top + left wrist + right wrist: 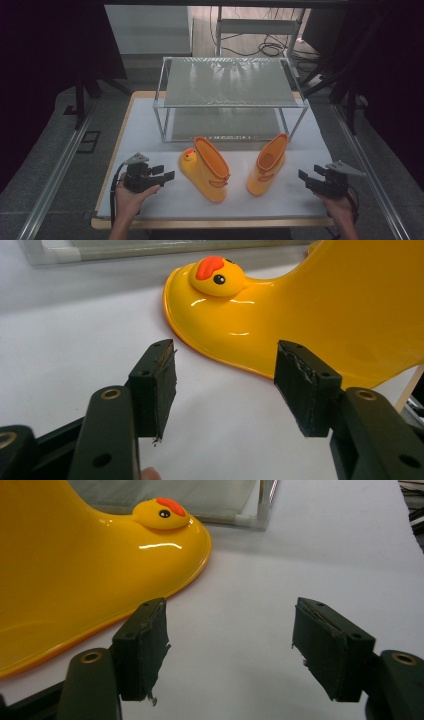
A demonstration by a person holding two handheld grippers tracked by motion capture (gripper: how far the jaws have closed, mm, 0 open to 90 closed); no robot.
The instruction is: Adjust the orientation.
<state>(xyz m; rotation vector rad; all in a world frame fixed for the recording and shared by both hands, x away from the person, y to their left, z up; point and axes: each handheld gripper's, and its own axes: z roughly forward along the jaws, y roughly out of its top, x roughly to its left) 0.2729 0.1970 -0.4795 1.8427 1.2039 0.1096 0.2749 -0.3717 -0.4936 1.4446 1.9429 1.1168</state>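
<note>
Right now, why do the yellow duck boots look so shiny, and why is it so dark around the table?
In the left gripper view, white glare streaks sit on the glossy yellow rubber duck boot; the right gripper view shows the same glare on the other yellow boot. In the high view, light falls on the white table, while the surroundings stay dark.

The table [150, 200] is seen from above and behind the person's side in the high view, looking forward and down, far enough for the wire shelf rack [227, 82] and both yellow duck boots to be taken in. The left gripper view is set low, just above the tabletop, looking along the left gripper [225, 385] at the left boot [300, 315] close by. The right gripper view is set equally low behind the right gripper [230, 645], facing the right boot [75, 575]. The boots, white tabletop and rack base are shared with the high view.
</note>
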